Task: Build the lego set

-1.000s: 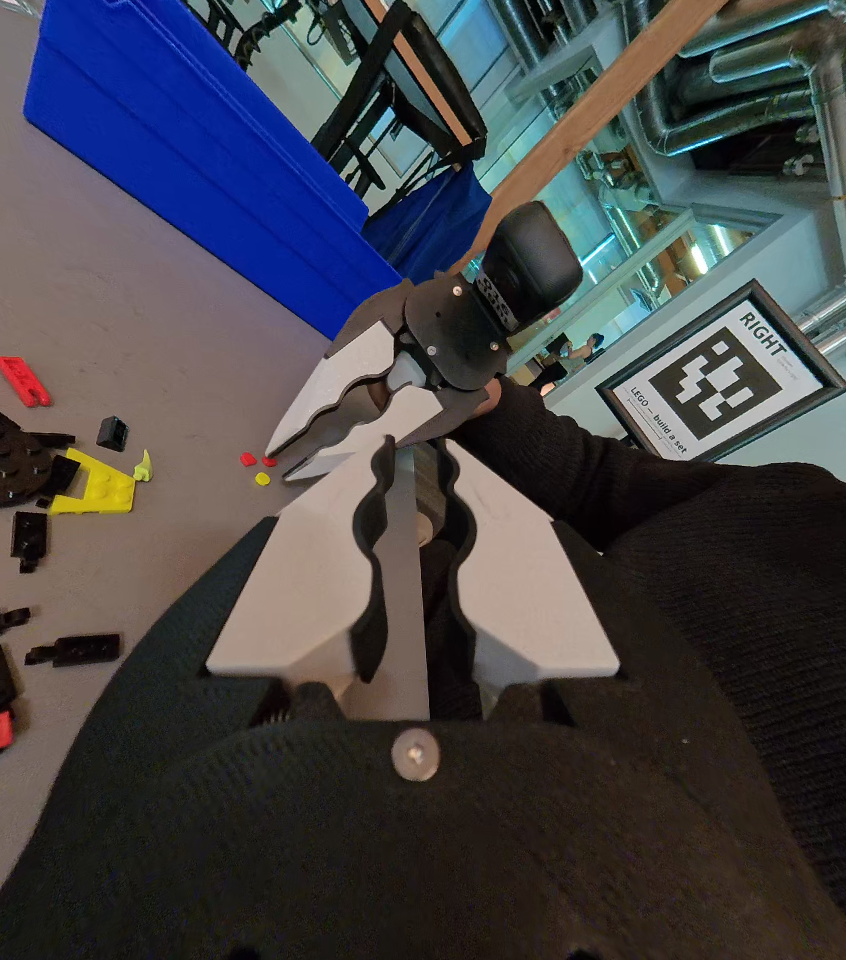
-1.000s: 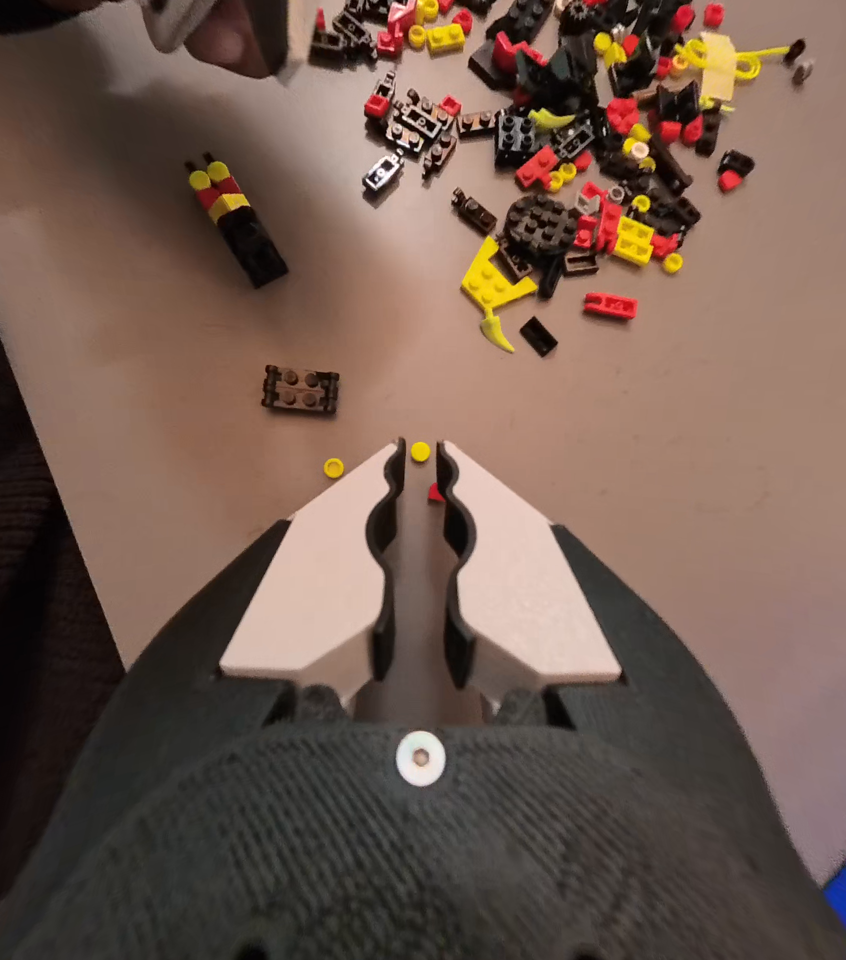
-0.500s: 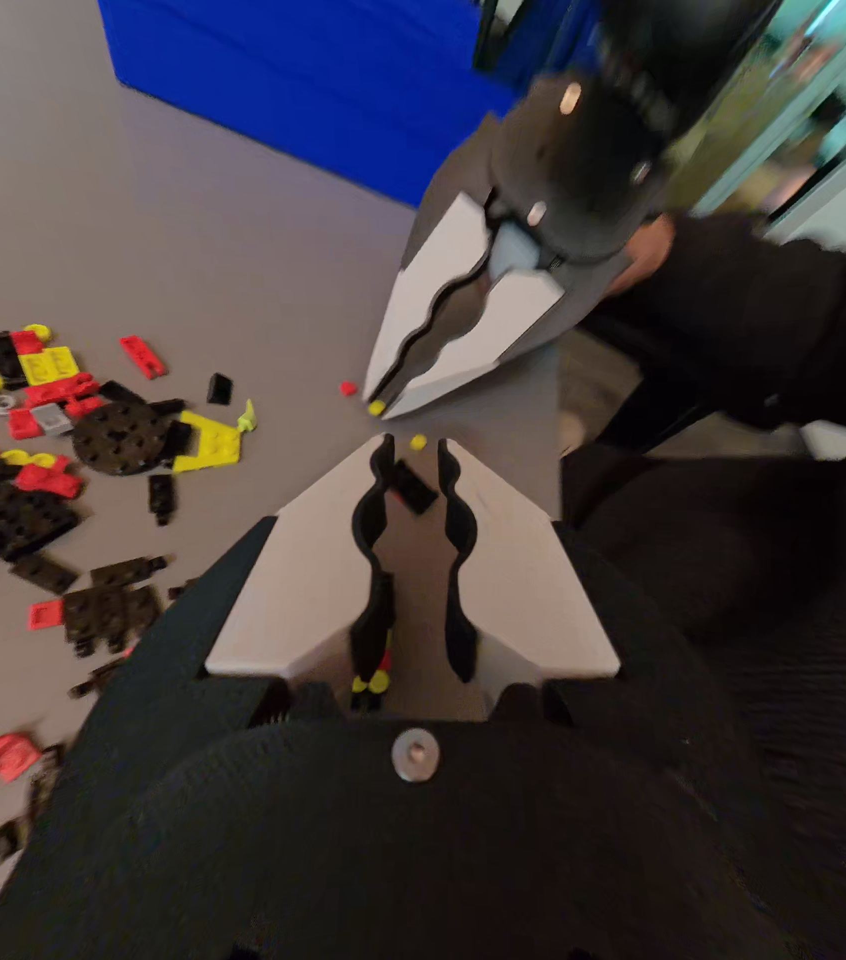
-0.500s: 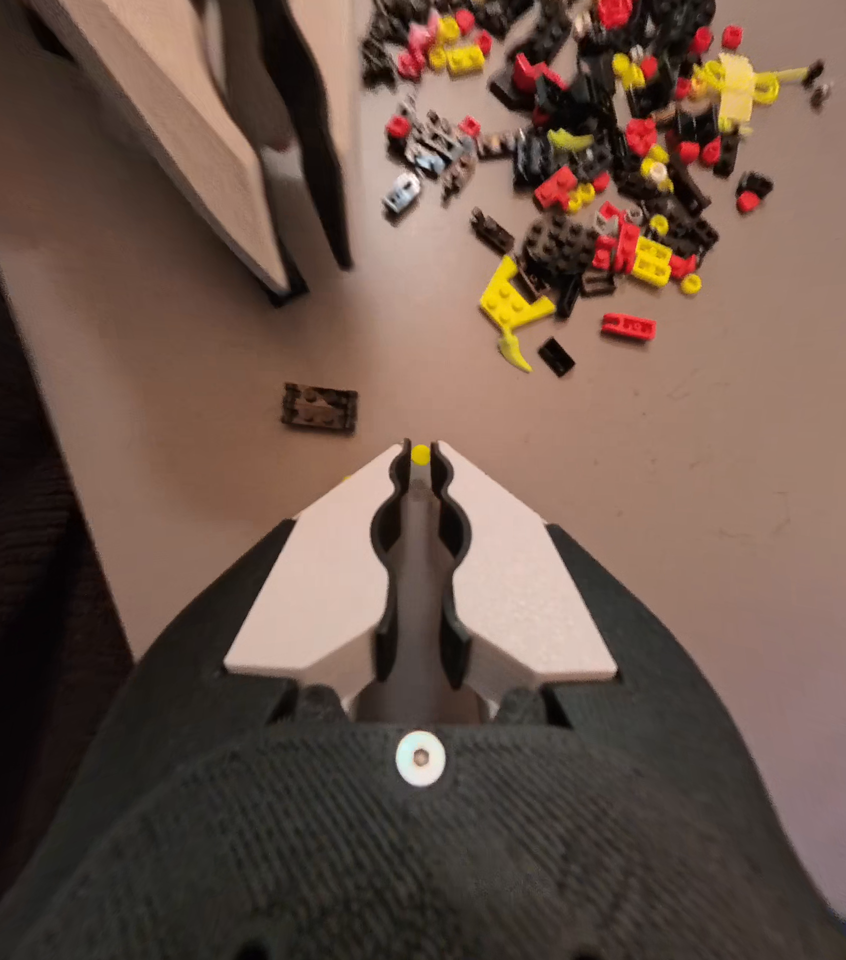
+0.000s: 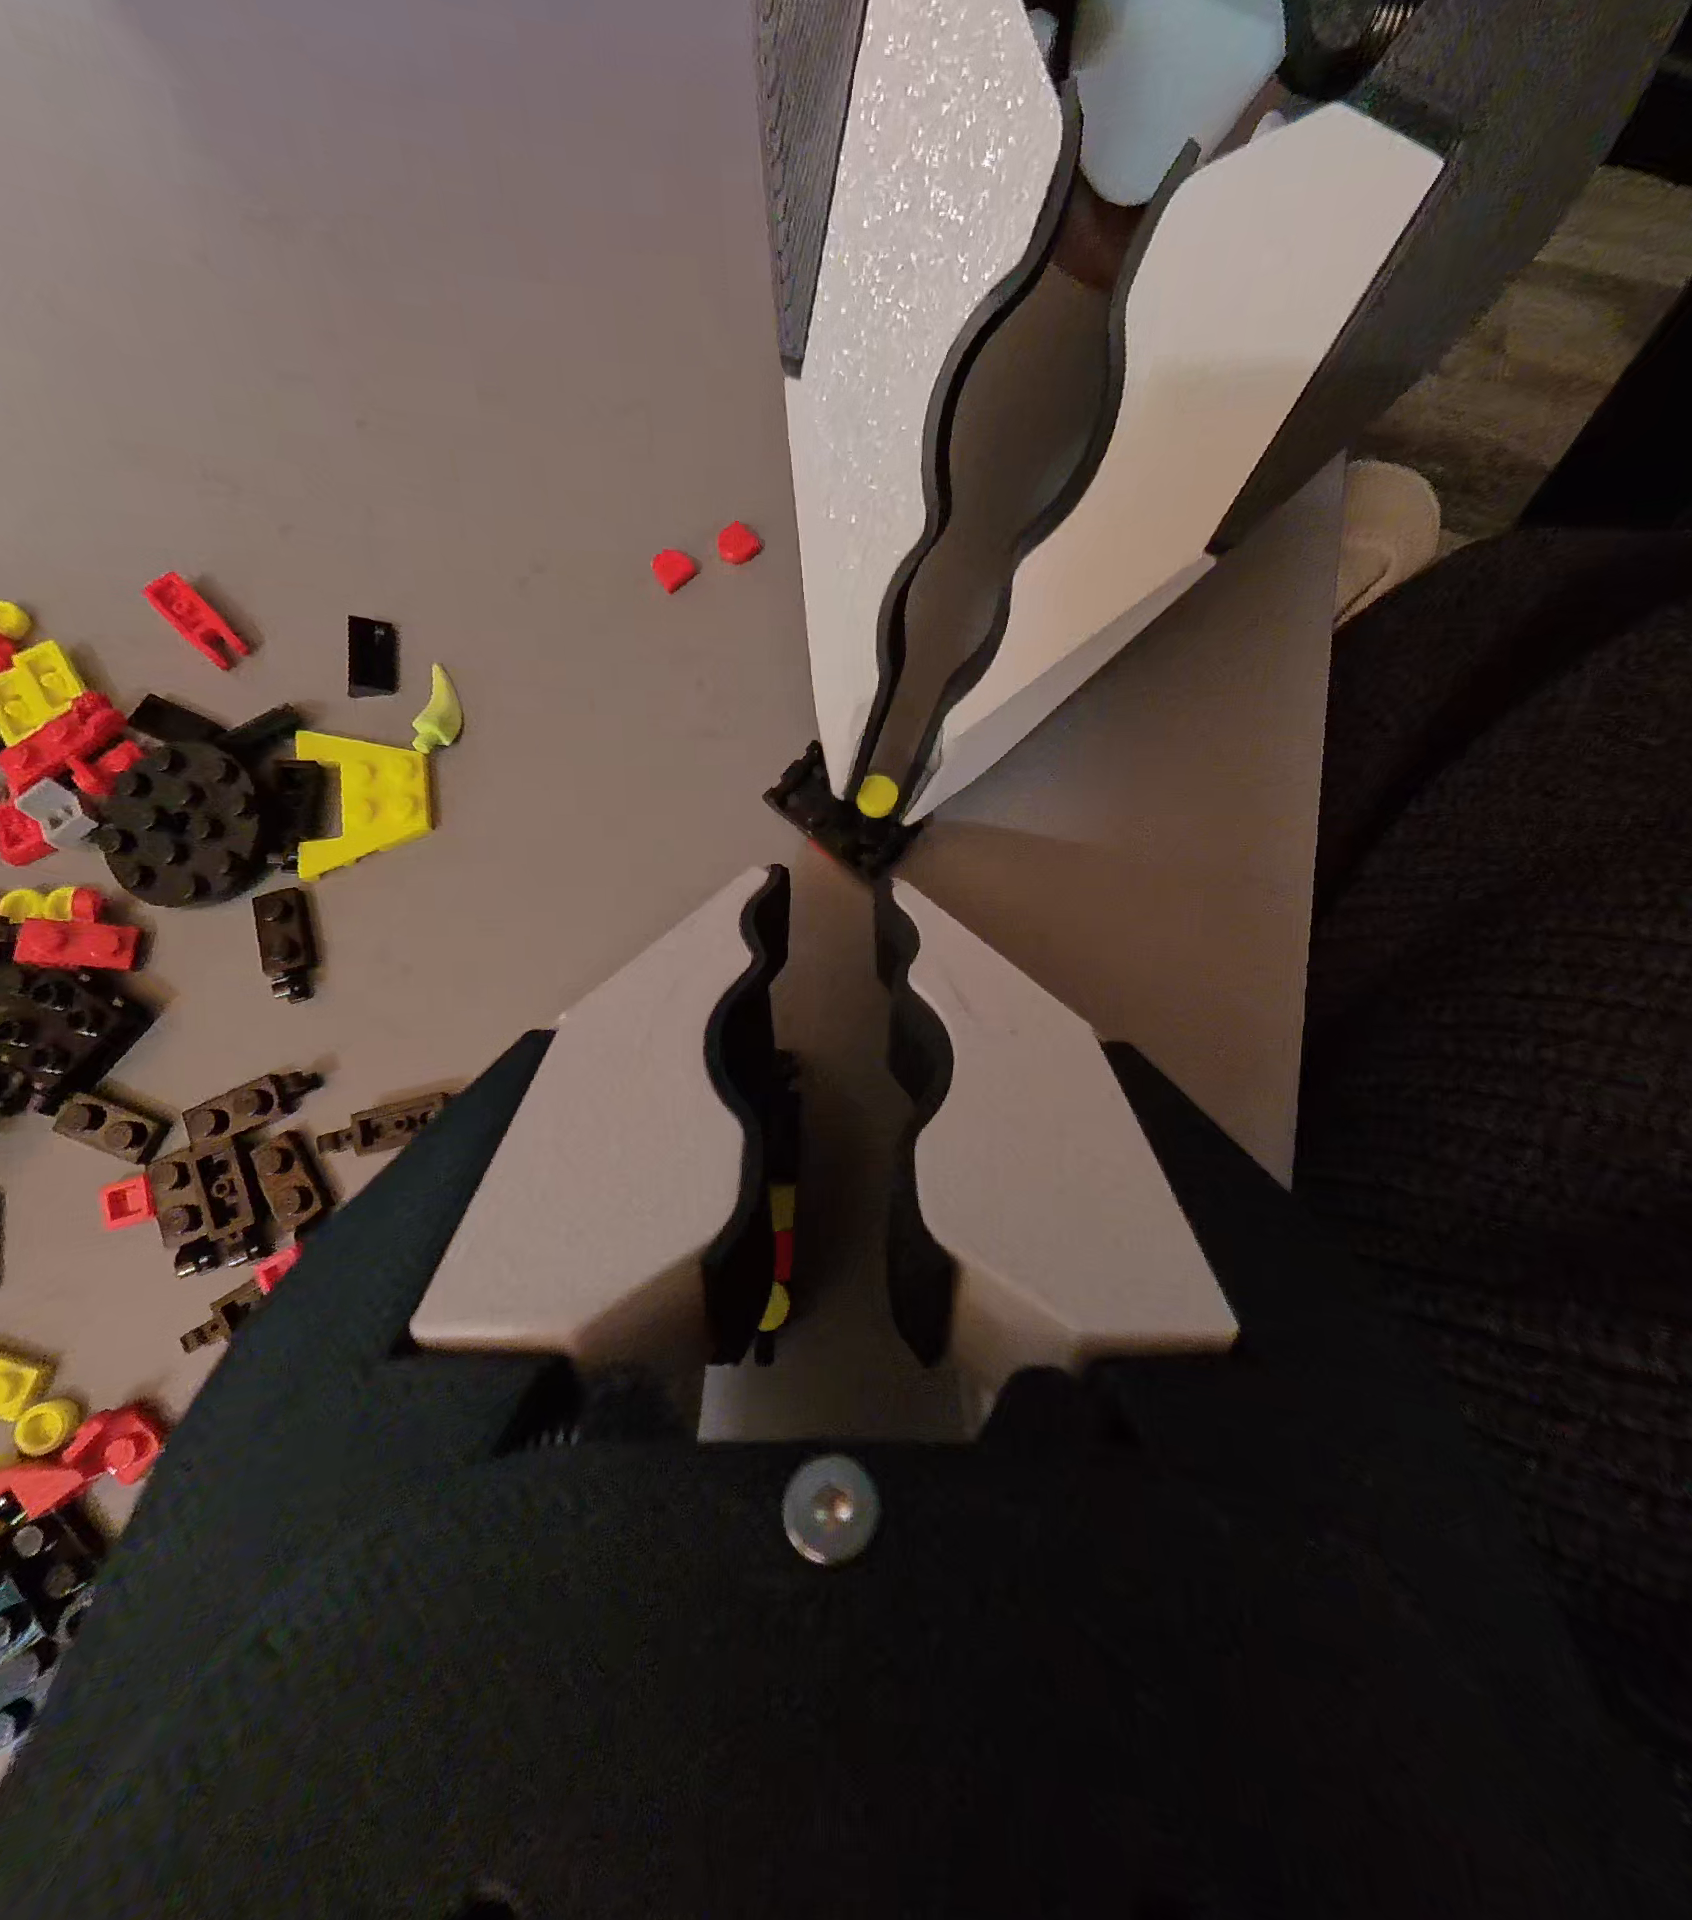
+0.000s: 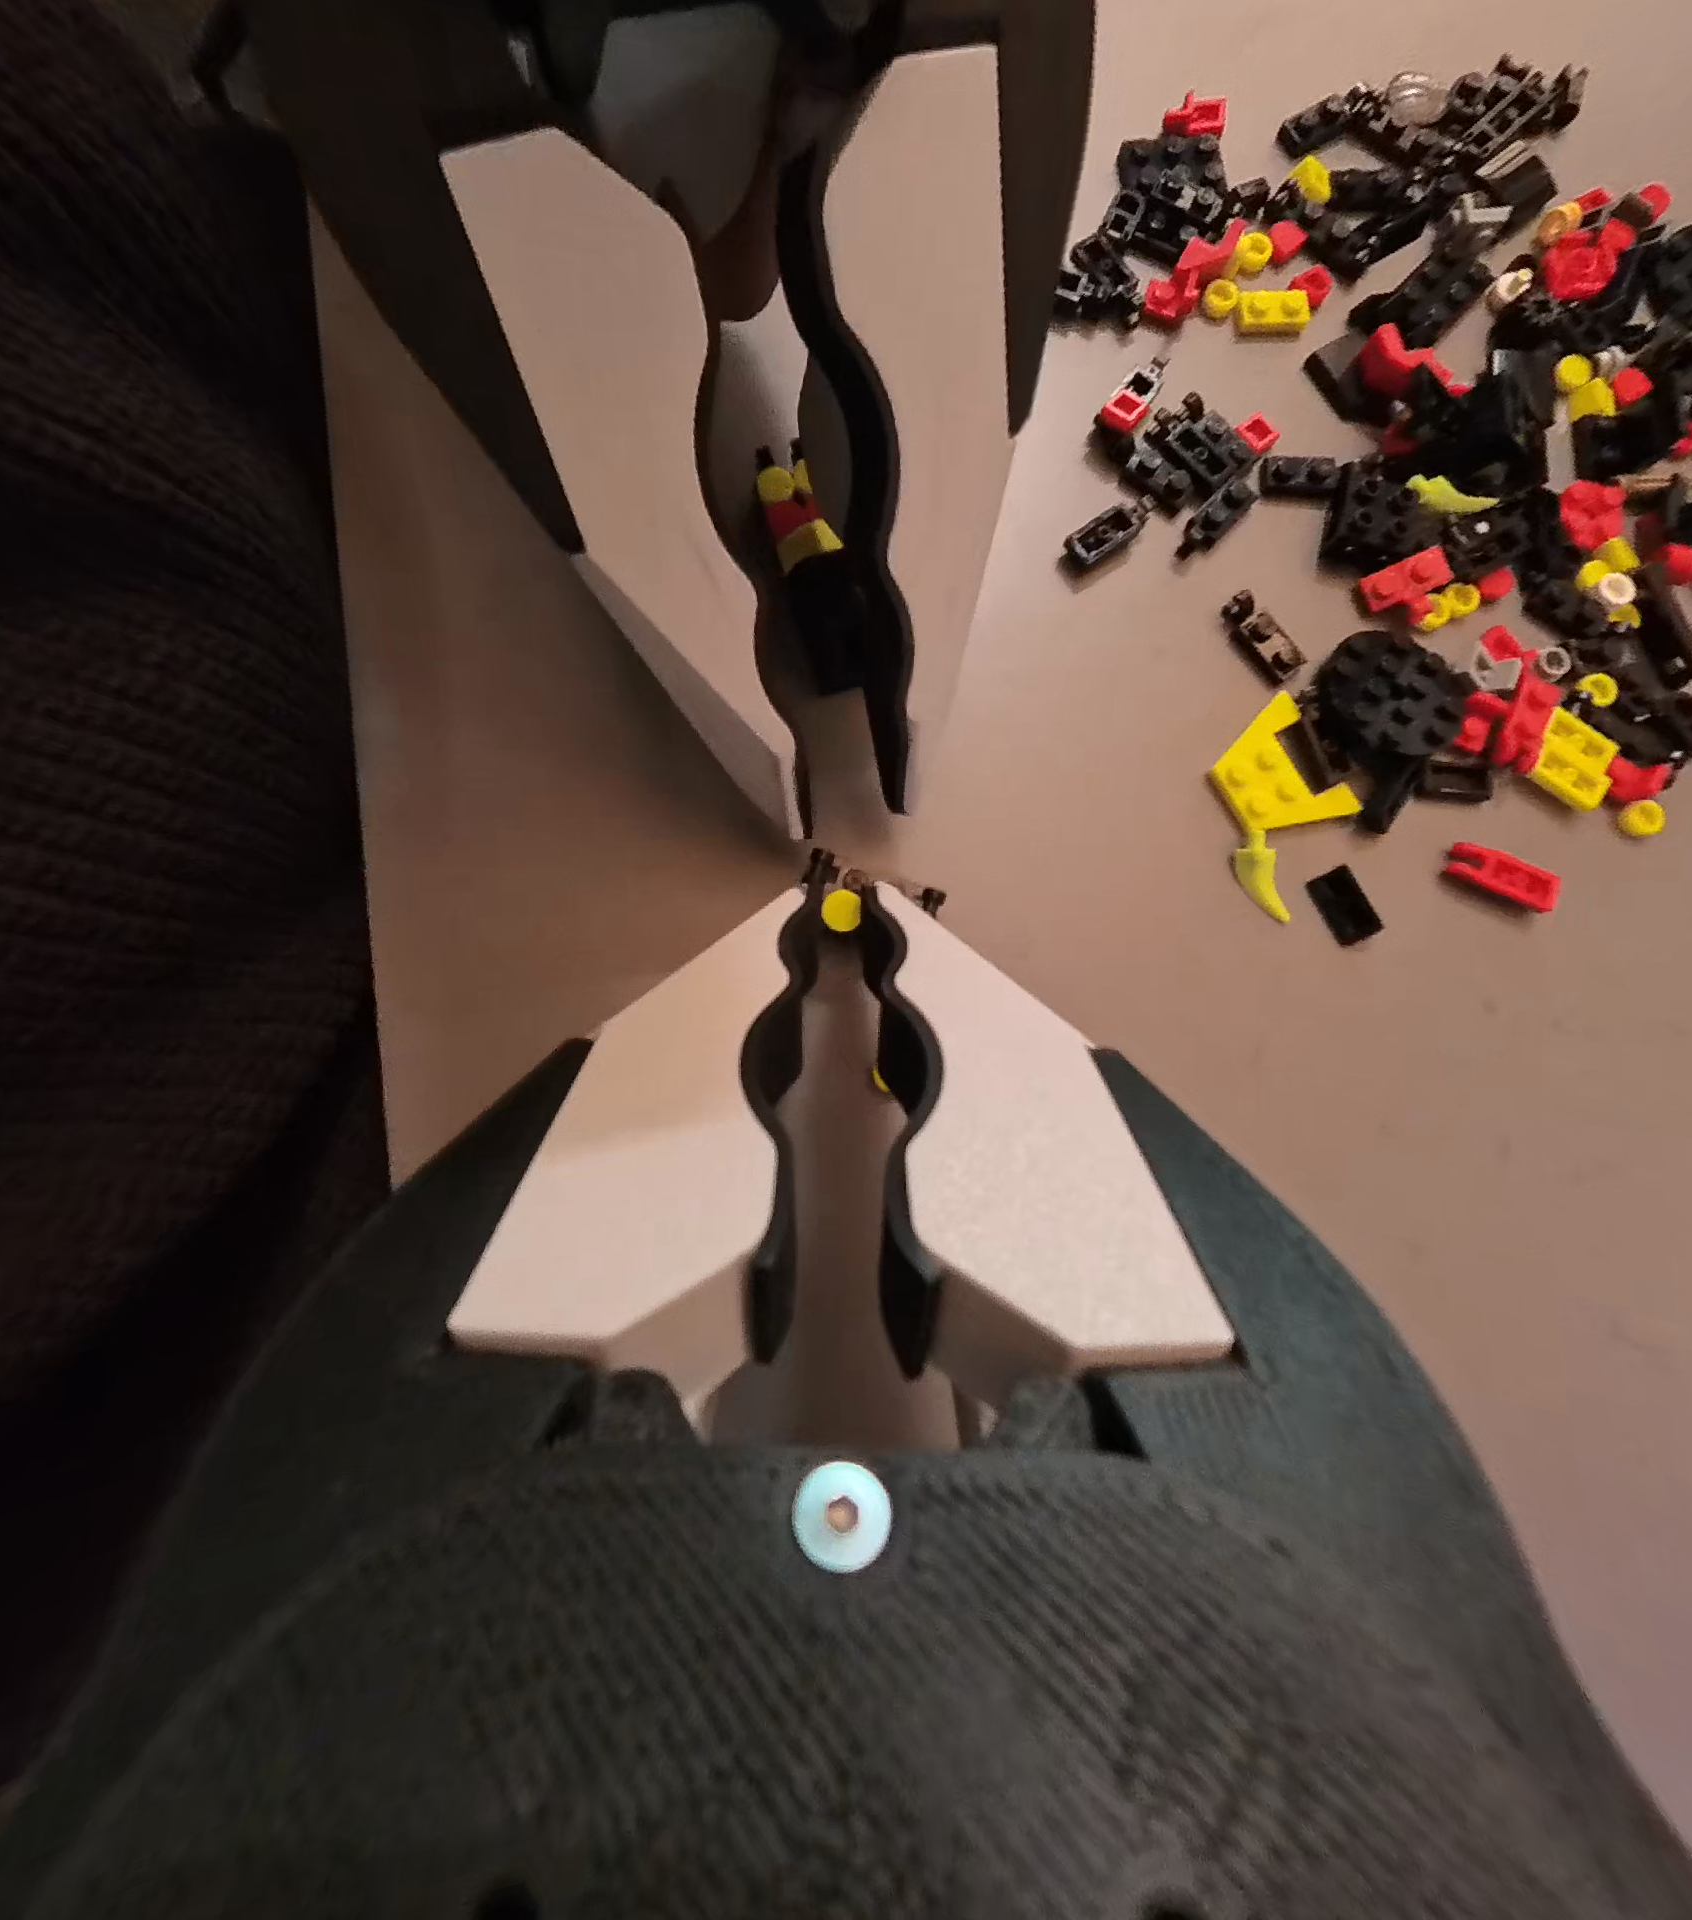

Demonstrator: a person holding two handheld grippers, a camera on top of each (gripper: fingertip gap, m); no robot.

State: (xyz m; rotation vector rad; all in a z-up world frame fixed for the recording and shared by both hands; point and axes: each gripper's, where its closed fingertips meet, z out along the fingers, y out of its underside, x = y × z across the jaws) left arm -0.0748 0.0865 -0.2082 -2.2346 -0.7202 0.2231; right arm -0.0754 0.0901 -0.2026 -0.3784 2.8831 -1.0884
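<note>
My right gripper (image 6: 844,906) is shut on a small yellow round piece (image 6: 840,910), held at its tips. It holds the piece right over a small black studded plate (image 6: 854,881) lying on the grey table. In the left wrist view the right gripper (image 5: 889,795) comes in from the top with the yellow round piece (image 5: 876,795) above the black plate (image 5: 821,816). My left gripper (image 5: 831,878) is open and empty, tip to tip with the right one, just short of the plate. A black, red and yellow stack (image 6: 800,540) lies on the table under the left gripper (image 6: 847,810).
A pile of black, red and yellow pieces (image 6: 1496,436) spreads over the table, with a yellow wedge plate (image 5: 369,795) and a black round plate (image 5: 182,821) at its near edge. Two small red pieces (image 5: 673,569) lie apart. The table edge (image 5: 1325,831) and a person's black sleeve (image 5: 1548,1039) are close by. Left and right tips are no more than a few centimetres apart.
My left gripper swung down from facing the room to the table and closed in on the right gripper's tips. My right gripper shut on the yellow round piece and carried it to the black plate.
</note>
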